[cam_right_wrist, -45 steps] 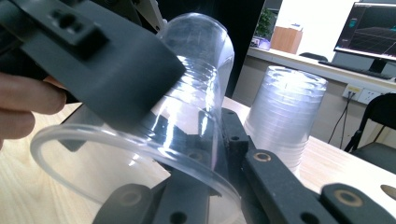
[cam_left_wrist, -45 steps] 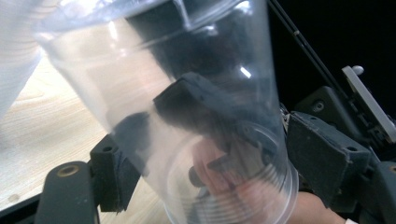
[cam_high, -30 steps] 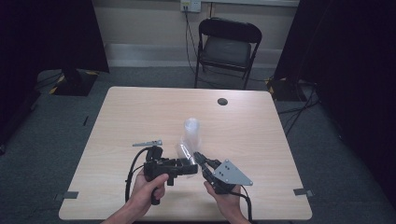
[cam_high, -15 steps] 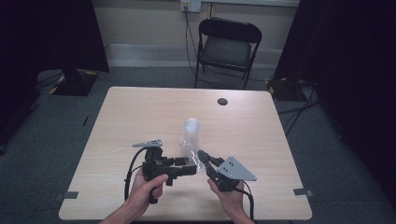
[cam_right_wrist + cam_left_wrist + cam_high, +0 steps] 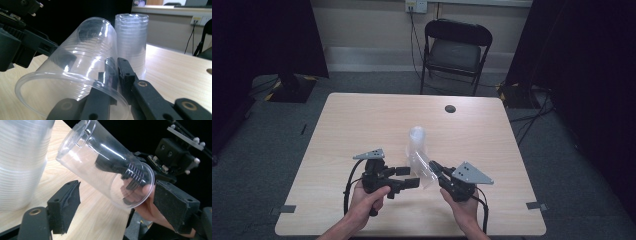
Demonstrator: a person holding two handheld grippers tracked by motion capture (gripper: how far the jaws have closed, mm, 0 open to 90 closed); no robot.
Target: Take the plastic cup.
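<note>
One clear plastic cup (image 5: 426, 170) hangs tilted between two hand-held tools above the near half of the worktop (image 5: 352, 125), just in front of an upside-down stack of cups (image 5: 416, 142) of the same kind. The right gripper (image 5: 434, 167) has the cup pinched by its wall at the rim, one jaw inside the mouth and one outside, all but closed on the thin plastic, as the right gripper view shows (image 5: 75, 75). The cup's long axis slants from that rim, near the right hand, toward its closed base, which points away and up toward the stack. The left gripper (image 5: 408, 177) stands open, its jaws having just widened a little; in the left gripper view the cup (image 5: 105, 170) lies across and beyond the two pads, touching neither. The left gripper is therefore the nearer free tool, coming at the cup's side, square to its length. Any handover or steadying grasp would seem to depend on those jaws straddling the barrel near the rim, where the cup is widest. A chair (image 5: 454, 50) waits behind the worktop.
</note>
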